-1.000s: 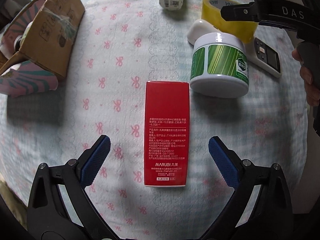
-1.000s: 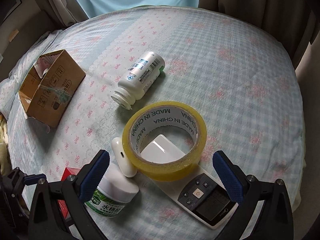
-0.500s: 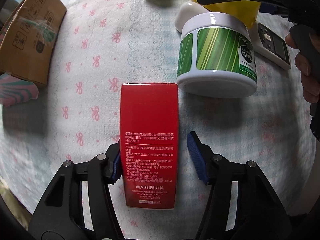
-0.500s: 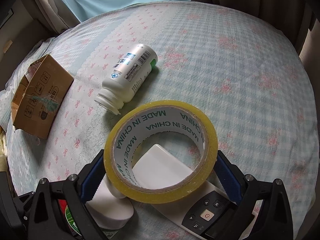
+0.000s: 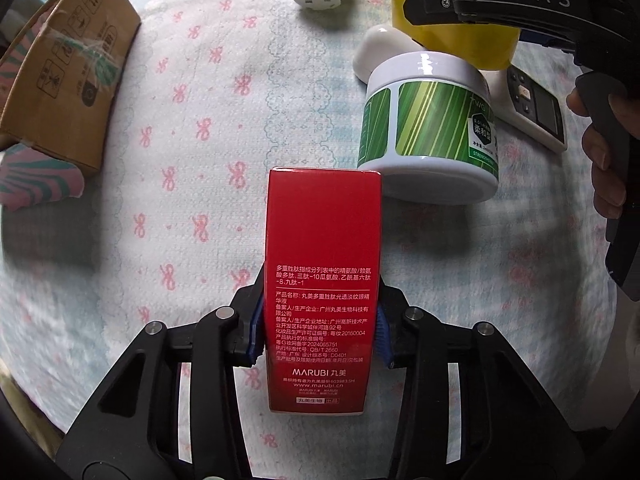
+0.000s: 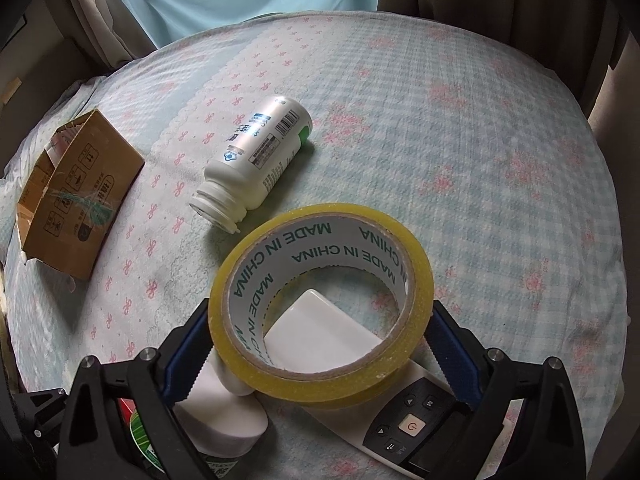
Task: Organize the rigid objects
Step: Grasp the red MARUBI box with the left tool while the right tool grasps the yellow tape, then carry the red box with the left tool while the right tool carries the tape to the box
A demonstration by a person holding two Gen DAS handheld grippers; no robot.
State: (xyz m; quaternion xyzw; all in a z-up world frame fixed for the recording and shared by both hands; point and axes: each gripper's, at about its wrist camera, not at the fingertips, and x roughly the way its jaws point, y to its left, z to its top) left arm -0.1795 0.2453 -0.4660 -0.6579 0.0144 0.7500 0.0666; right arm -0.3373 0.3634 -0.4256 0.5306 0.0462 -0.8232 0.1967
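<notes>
Left claw [image 5: 318, 334] clamps red box [image 5: 322, 264]; right claw [image 6: 320, 356] grips tape roll [image 6: 320, 300].

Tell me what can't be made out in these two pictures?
- Cardboard box contents: opening faces away in both views.
- Remote control: yellow tape roll covers its middle in the right wrist view.
- Green-striped jar label text: too small in the left wrist view.

The right gripper [image 6: 320, 344] clamps its fingers [image 6: 186, 354] on the yellow tape roll [image 6: 320, 300] (over a white remote [image 6: 400, 420]).
</notes>
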